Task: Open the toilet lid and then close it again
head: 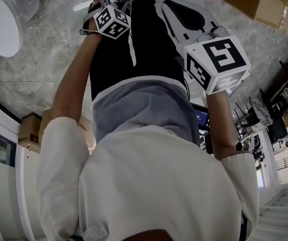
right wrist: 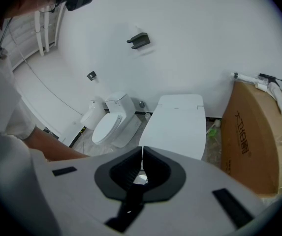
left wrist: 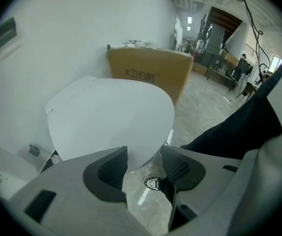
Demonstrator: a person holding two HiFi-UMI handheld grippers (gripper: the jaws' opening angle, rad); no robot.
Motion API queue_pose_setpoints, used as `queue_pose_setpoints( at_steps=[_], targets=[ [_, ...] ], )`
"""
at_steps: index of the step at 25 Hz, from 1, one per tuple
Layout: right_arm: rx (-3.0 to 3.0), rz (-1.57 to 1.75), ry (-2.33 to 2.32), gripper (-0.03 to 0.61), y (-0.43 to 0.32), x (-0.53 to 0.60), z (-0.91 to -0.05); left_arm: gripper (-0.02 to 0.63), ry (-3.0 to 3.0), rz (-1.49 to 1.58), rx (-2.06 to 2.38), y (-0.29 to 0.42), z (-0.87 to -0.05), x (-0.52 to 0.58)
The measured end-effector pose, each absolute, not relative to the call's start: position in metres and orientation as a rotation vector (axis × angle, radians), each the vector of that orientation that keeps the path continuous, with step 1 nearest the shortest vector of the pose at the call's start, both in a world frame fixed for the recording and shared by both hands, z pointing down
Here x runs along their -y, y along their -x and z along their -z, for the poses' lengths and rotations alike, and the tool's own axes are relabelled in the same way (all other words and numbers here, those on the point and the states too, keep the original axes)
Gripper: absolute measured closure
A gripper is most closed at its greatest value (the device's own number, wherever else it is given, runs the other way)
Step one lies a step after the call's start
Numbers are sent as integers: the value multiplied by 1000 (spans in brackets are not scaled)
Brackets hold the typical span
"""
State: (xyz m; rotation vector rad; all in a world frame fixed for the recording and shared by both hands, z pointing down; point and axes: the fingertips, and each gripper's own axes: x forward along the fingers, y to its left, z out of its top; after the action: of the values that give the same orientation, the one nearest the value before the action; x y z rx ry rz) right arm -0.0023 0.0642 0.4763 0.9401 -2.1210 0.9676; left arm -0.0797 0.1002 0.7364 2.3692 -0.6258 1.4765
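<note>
Marbled grey floor (head: 43, 64) and a bare white wall (left wrist: 72, 28) frame what looks like a bathroom showroom. At the left gripper (left wrist: 144, 154) the dark ribbed jaws stand apart, released, with the rounded front tip of the closed toilet lid (left wrist: 111, 114) showing in the gap and neither pad pressing on it. The right gripper (right wrist: 141, 152) has its jaws clenched together on nothing and hangs above the same toilet. The lid lies flat on its bowl, just beside a tall cardboard box (left wrist: 148, 75). It is smooth, glossy white plastic, squared at the hinge end and tapering to a blunt curve at the front. A second toilet (right wrist: 106, 124) stands farther along the wall. Lifting appears not yet begun. Doing it well likely means slipping one jaw under the front lip, closing gently on the thin edge, and swinging it up in an arc about the rear hinge, since slick plastic could slide free.
</note>
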Motion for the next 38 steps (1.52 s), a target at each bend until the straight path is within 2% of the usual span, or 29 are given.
queue_pose_setpoints(
  at_steps=[21,23,32,35,38],
  targets=[
    [1982,-964,-907,566,-13,-82,-506,407,-2185,-1503,588,91,-833,-108],
    [1974,-973,-913,566,-16,-85,-505,451,-2182,-1509,616,94,-835,-107],
    [1997,-974,-934,566,-19,-77,-494,454,-2066,-1432,610,89,-829,-100],
    [2006,-977,-936,566,-17,-77,-492,506,-1961,-1423,559,96,-828,-107],
    [2018,-978,-953,566,-19,-75,-487,520,-1924,-1400,575,99,-820,-113]
  ],
)
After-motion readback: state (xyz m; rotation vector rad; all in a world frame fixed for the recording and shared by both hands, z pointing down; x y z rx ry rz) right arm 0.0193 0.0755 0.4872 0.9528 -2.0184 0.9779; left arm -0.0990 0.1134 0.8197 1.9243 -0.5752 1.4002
